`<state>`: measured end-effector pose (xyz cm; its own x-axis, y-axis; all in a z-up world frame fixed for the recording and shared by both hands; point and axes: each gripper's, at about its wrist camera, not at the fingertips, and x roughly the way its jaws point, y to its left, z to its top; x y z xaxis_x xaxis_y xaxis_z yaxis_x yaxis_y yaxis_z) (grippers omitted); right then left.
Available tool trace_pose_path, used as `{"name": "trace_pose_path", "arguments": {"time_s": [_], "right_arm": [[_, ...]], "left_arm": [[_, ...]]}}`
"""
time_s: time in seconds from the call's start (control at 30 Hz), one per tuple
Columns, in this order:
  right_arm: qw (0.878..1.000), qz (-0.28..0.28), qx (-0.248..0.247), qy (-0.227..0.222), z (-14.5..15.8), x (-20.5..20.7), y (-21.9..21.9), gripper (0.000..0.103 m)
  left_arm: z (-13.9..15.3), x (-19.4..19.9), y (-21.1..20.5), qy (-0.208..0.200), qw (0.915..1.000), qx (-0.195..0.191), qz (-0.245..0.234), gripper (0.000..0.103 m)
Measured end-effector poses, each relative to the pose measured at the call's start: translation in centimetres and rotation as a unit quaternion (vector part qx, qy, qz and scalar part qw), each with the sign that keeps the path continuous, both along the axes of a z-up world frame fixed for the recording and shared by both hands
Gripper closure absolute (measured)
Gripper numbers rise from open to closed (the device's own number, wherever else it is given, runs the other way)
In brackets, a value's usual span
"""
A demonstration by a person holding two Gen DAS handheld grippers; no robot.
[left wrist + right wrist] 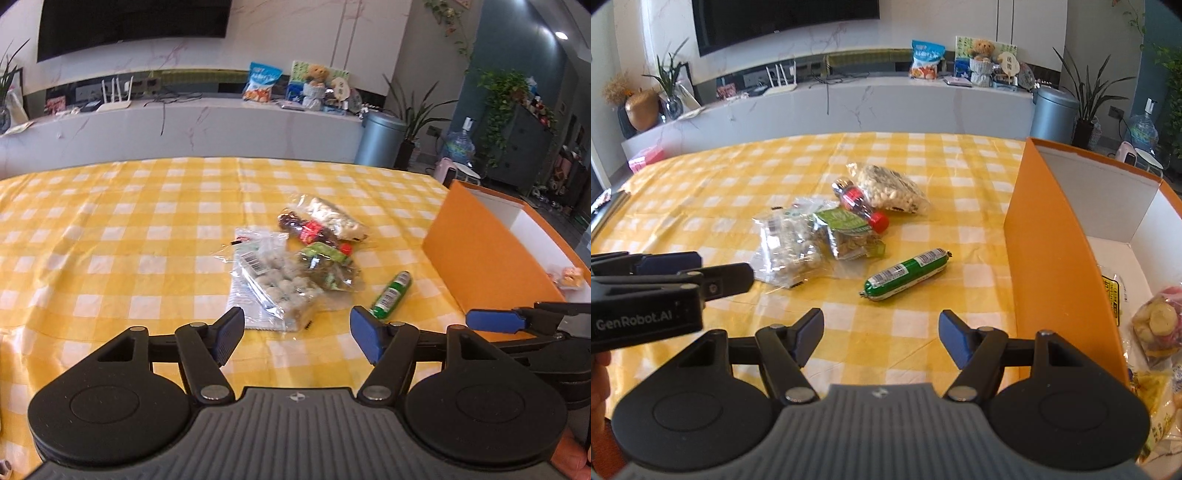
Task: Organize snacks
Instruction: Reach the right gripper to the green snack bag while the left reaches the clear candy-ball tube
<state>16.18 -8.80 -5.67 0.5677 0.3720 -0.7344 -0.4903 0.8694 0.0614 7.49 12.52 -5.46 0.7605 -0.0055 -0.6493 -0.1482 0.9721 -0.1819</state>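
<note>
A pile of snacks lies on the yellow checked tablecloth (pixel 110 236): a clear bag of white balls (pixel 273 284), a green packet (pixel 327 264), a small dark bottle with a red cap (pixel 310 230), and a clear bag of nuts (pixel 334 218). A green sausage stick (pixel 390 294) lies apart to the right; it also shows in the right wrist view (pixel 907 274). My left gripper (pixel 297 334) is open and empty, just short of the pile. My right gripper (pixel 881 338) is open and empty, short of the sausage.
An orange box (pixel 1049 254) with a white inside stands at the table's right edge and holds several snack bags (pixel 1158 325). The left gripper's side (pixel 665 288) shows at the left of the right wrist view. A marble counter, bin and plants stand behind.
</note>
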Motion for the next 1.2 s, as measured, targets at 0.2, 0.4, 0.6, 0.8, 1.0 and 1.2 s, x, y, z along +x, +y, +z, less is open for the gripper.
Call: {"name": "trace_pose_path", "arguments": {"time_s": [0.2,0.4,0.6,0.8,1.0,1.2], "right_arm": [[1.0,0.004,-0.003,-0.003,-0.6,2.5,1.3,0.036],[0.998,0.049,-0.018,-0.022,-0.5,4.4,3.7,0.037],[0.995,0.092,-0.028,-0.038,-0.8,5.9,6.8,0.039],[0.992,0.112,-0.034,-0.035,-1.9,7.6,8.8,0.043],[0.993,0.113,-0.028,-0.014,-3.2,8.6,9.2,0.044],[0.993,0.113,-0.027,-0.019,-3.2,8.4,9.1,0.069]], "left_arm": [[-0.8,2.7,1.0,0.028,0.9996,-0.002,-0.001,0.027],[-0.8,4.2,3.0,0.047,0.9987,-0.009,0.014,0.034],[-0.6,4.4,4.9,0.053,0.9982,-0.003,0.027,0.035],[-0.8,5.0,5.4,0.057,0.9981,-0.018,0.015,0.035],[-1.2,5.8,6.1,0.057,0.9969,-0.051,0.018,0.035],[-1.8,6.7,5.7,0.057,0.9964,-0.06,0.014,0.035]]}}
